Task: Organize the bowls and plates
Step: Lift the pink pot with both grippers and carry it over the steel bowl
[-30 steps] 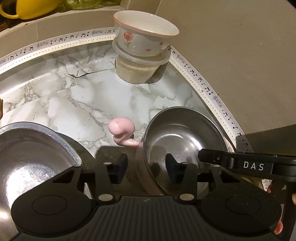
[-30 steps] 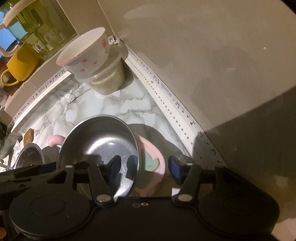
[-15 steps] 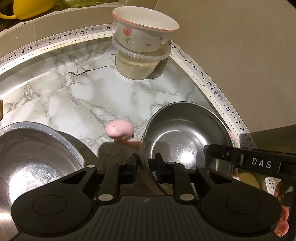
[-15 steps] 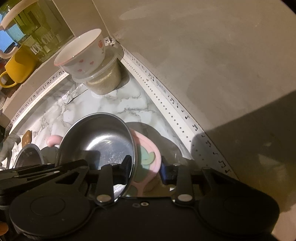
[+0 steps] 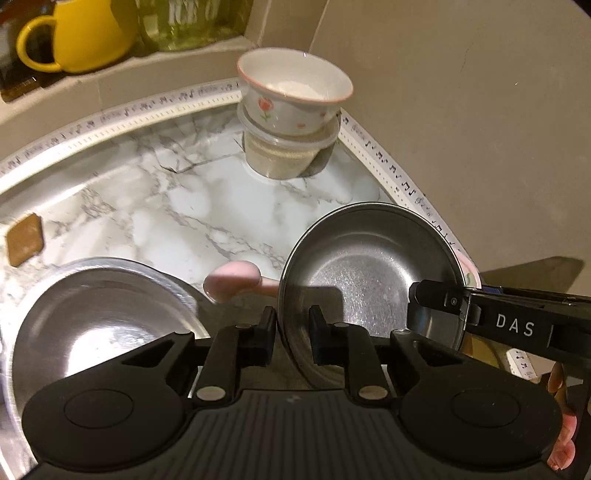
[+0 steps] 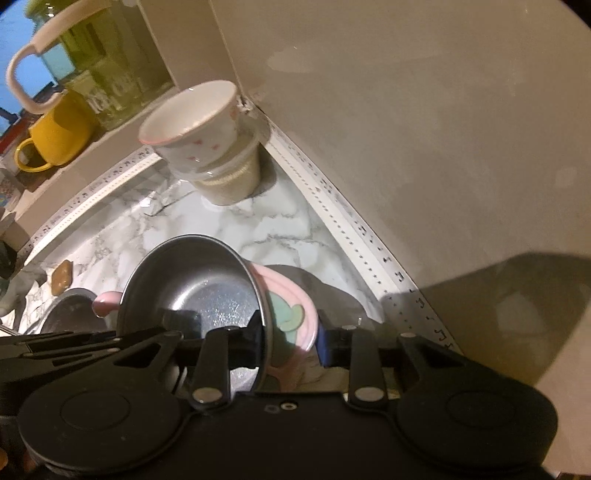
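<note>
A small steel bowl (image 5: 369, 273) sits in a pink plate whose rim (image 5: 471, 271) shows at its right. My left gripper (image 5: 291, 332) is shut on the bowl's near-left rim. My right gripper (image 6: 290, 341) is shut across the bowl's right rim (image 6: 258, 295) and the pink plate (image 6: 295, 314); its arm (image 5: 498, 321) enters the left wrist view from the right. Both are held above the marble counter (image 5: 166, 206). A second, larger steel bowl (image 5: 99, 325) sits at the left. A pink ladle-like handle (image 5: 232, 280) pokes out between the bowls.
A floral ceramic bowl (image 5: 291, 96) rests on a lidded plastic tub (image 5: 288, 155) in the back corner. A yellow mug (image 5: 81, 33) and a glass jug (image 6: 110, 74) stand on the ledge behind. A brown tile (image 5: 24, 240) lies at the left. The wall (image 6: 406, 129) is close on the right.
Both grippers went from open to shut, the left on the steel bowl's rim, the right on the bowl and pink plate. The stack has risen and the view has pulled back from the corner.
</note>
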